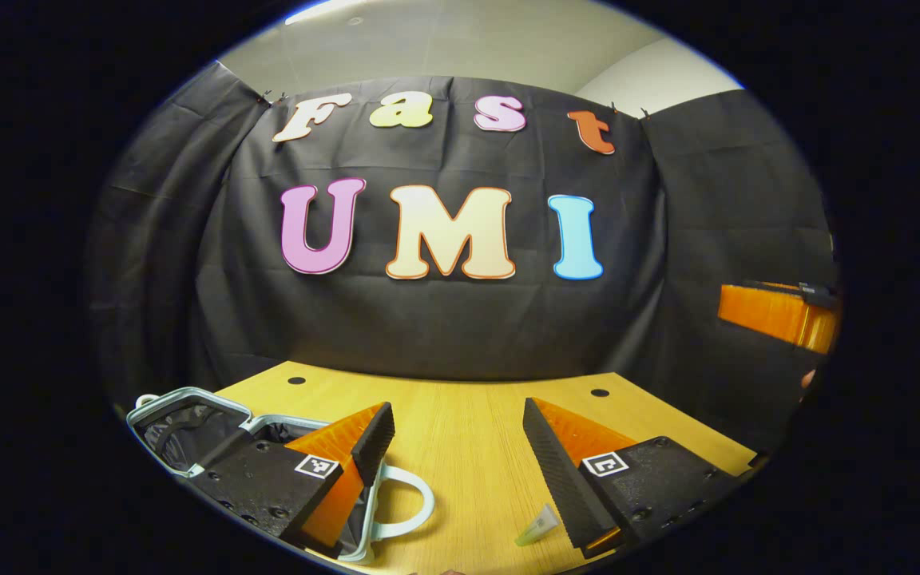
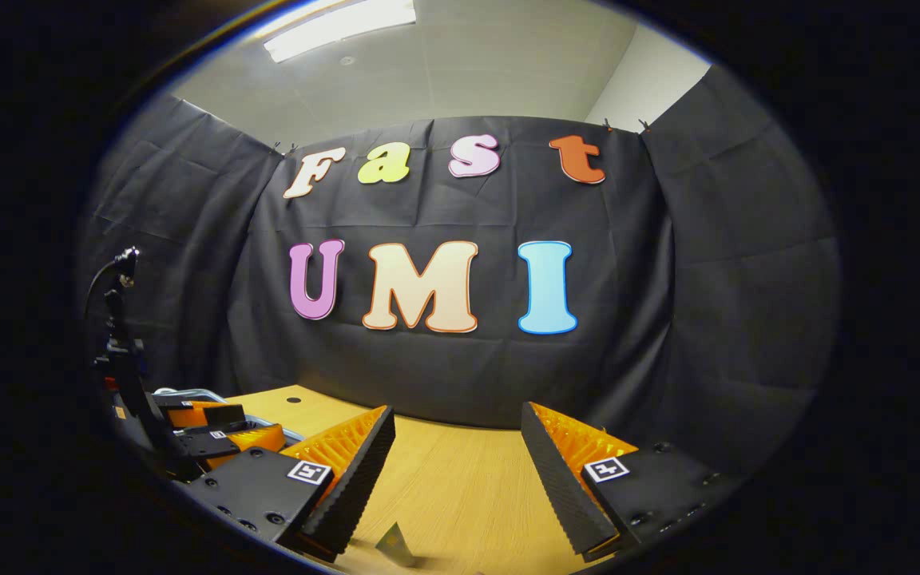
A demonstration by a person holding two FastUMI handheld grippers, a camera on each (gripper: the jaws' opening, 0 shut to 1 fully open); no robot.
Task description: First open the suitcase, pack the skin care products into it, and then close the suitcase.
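A small suitcase with a pale rim and dark lining lies open at the table's left, its loop handle pointing toward the middle. My left gripper hangs open above the table, its left finger over the suitcase's near edge, with nothing between the fingers. A small pale green skin care tube lies on the wood beside its right finger. My right gripper is open and holds nothing. The tube's end shows low between its fingers. The left gripper shows over the suitcase rim.
The wooden table has two round cable holes near its back edge. The black cloth wall stands close behind. The right gripper's body shows raised at the far right in the left gripper view.
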